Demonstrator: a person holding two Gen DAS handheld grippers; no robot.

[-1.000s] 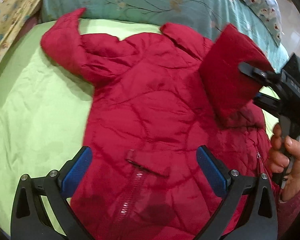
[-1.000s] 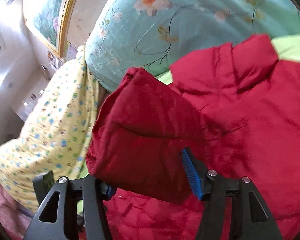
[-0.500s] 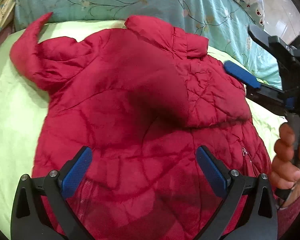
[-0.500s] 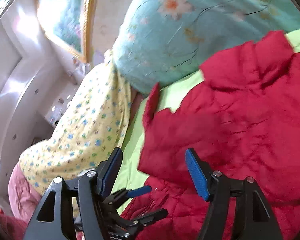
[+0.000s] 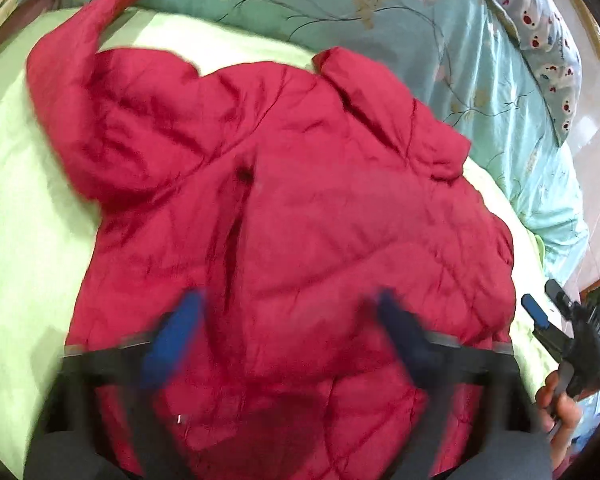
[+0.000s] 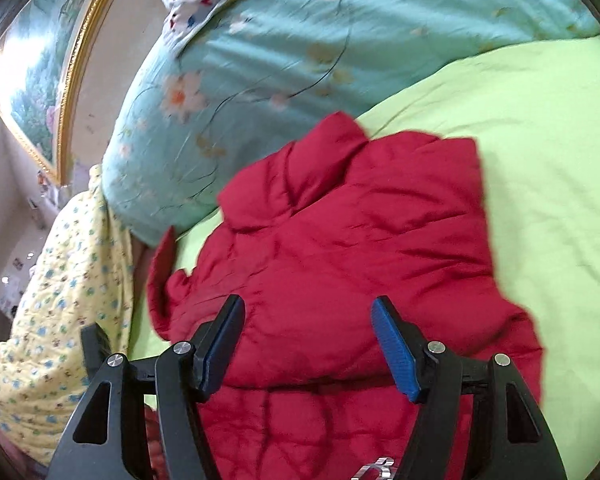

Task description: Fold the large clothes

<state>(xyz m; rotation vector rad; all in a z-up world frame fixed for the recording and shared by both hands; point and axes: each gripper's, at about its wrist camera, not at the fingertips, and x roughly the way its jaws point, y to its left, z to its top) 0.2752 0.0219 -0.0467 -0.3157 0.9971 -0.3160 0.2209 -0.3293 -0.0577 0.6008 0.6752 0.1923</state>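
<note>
A red quilted jacket (image 5: 300,200) lies front up on the light green bedsheet (image 5: 16,208). One sleeve (image 6: 380,240) is folded across its chest; the other sleeve (image 5: 76,52) sticks out at the upper left. My left gripper (image 5: 288,336) hovers blurred over the jacket's lower front. Its jaws are closing with red fabric showing between the pads, and no pinch is visible. My right gripper (image 6: 310,344) stands open above the folded sleeve with nothing gripped. The left wrist view also shows this right gripper (image 5: 540,316) off the jacket's right edge, held by a hand (image 5: 560,412).
A teal floral quilt (image 5: 380,12) is bunched along the far side of the bed, with a spotted pillow (image 5: 540,40) on it. A yellow patterned blanket (image 6: 60,300) hangs at the left. A gold-framed painting (image 6: 40,80) is on the wall.
The right gripper let go of the sleeve, which now lies flat across the jacket's chest, and drew back to the right. The left gripper moved over the jacket and its jaws narrowed.
</note>
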